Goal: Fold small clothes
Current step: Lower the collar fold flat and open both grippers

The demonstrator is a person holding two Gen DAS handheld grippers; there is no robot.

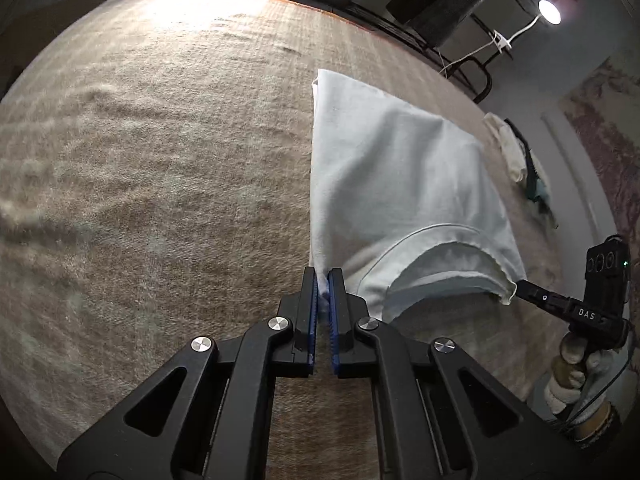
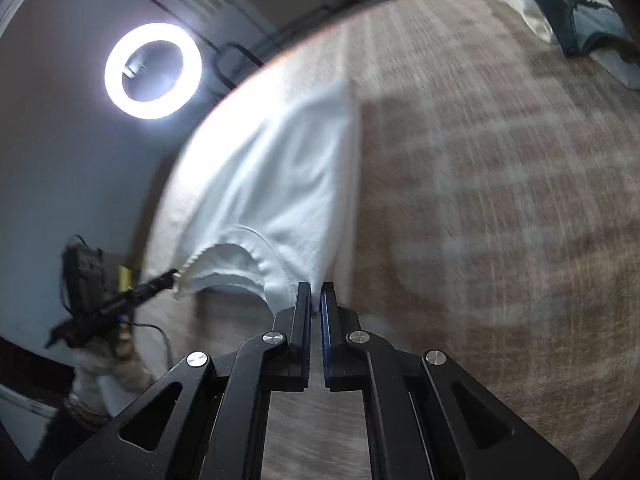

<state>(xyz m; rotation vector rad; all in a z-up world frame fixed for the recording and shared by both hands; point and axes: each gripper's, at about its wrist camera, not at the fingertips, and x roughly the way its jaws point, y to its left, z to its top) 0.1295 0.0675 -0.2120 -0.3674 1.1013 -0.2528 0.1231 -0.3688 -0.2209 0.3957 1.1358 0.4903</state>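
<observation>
Clearly, the white garment (image 1: pixel 400 184) is held up by its near end and stretched between the two grippers, while its far end lies on the beige carpeted table (image 1: pixel 160 160). Its long axis runs away from the cameras, from the neckline close to the jaws toward the far straight edge near the table's back border. The curved neck opening (image 1: pixel 444 264) faces the near side and hangs open between the two grip points, with its hem seam visible.

The left gripper (image 1: pixel 323 280) has its jaws clenched on one corner of the garment beside the neckline; a little white fabric is bunched between the blue pads. The right gripper (image 2: pixel 316 292) is also closed on fabric at the other side of the neckline. In the left wrist view the right gripper's tip touches the cloth corner at the right, and a gloved hand (image 1: pixel 576 372) holds its handle.

Farther out, a small pile of other clothes (image 2: pixel 560 12), cream and dark teal, lies near the table's edge, well apart from the white garment. Beyond the table a bright ring lamp (image 2: pixel 153 71) shines against a pale wall, and dark metal frames stand behind.
</observation>
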